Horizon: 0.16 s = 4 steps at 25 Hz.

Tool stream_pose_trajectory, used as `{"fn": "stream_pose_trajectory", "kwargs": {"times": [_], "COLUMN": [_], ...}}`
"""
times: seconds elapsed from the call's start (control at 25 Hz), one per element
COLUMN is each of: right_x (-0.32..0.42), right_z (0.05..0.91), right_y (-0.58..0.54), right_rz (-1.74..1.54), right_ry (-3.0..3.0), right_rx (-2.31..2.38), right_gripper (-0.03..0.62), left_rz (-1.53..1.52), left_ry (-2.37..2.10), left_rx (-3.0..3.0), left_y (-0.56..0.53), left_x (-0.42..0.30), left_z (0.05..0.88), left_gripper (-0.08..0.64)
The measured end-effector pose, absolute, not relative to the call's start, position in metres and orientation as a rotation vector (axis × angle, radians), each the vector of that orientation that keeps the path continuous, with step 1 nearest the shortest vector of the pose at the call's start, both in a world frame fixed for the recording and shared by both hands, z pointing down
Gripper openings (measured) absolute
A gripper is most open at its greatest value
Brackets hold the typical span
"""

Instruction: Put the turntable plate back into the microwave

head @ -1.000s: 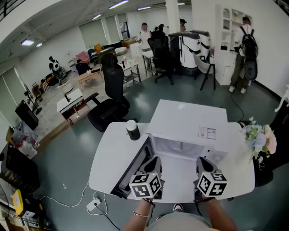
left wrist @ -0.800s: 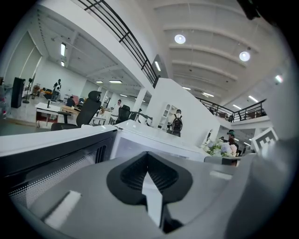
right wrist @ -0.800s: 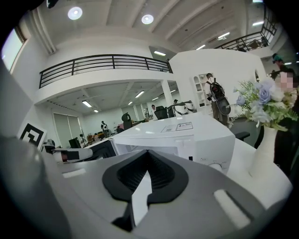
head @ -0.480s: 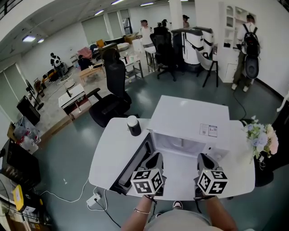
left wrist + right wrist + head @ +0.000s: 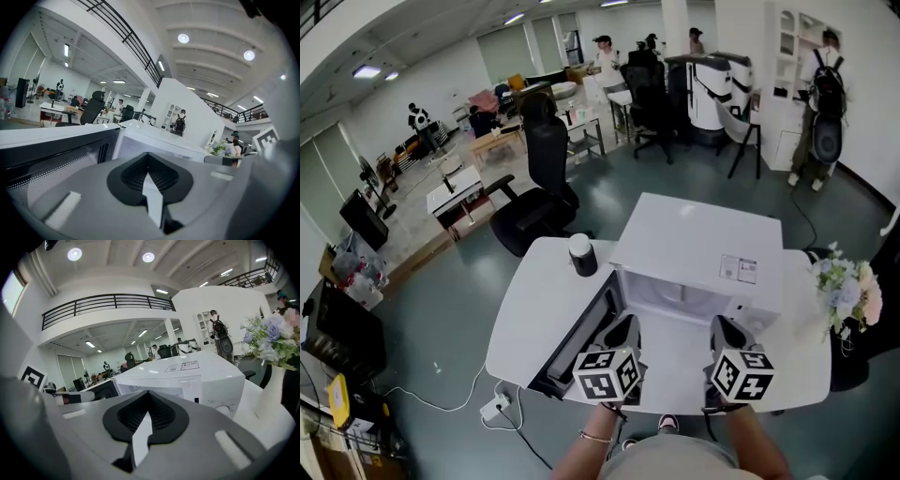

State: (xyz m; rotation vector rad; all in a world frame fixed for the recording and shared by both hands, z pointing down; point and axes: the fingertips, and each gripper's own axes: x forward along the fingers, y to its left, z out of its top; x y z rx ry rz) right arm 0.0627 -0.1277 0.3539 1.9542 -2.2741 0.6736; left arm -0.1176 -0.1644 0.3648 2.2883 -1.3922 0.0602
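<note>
**Turntable plate cannot be made out at the open microwave (image 5: pixel 698 248)**

Compared with a second ago, both hand-held grippers sit where they were, just in front of the microwave's cavity. Only the background has slid slightly in the head view. The left hand-held gripper (image 5: pixel 623 328) and the right hand-held gripper (image 5: pixel 724 328) are each clenched on nothing. The door (image 5: pixel 581 342) hangs open to the left. The white bench (image 5: pixel 534 305) also carries a dark canister (image 5: pixel 581 255) and a vase of flowers (image 5: pixel 846 291). Office chairs (image 5: pixel 539 183) and people stand on the grey floor beyond.

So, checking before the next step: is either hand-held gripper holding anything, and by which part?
Nothing is held: the left hand-held gripper and the right hand-held gripper both have their jaws together, empty, facing the open microwave.
</note>
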Motion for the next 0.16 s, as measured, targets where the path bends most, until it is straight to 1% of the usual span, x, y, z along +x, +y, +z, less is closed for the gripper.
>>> {"fn": "stream_pose_trajectory", "kwargs": {"times": [0.16], "right_x": [0.0657], "right_z": [0.3544], "right_y": [-0.1292], "right_rz": [0.669], "right_ry": [-2.272], "right_rx": [1.959], "right_gripper": [0.009], "left_rz": [0.062], "left_ry": [-1.397], "left_rx": [2.281], "left_y": [-0.164], "left_x": [-0.1177], "left_z": [0.3677], "left_gripper": [0.0]}}
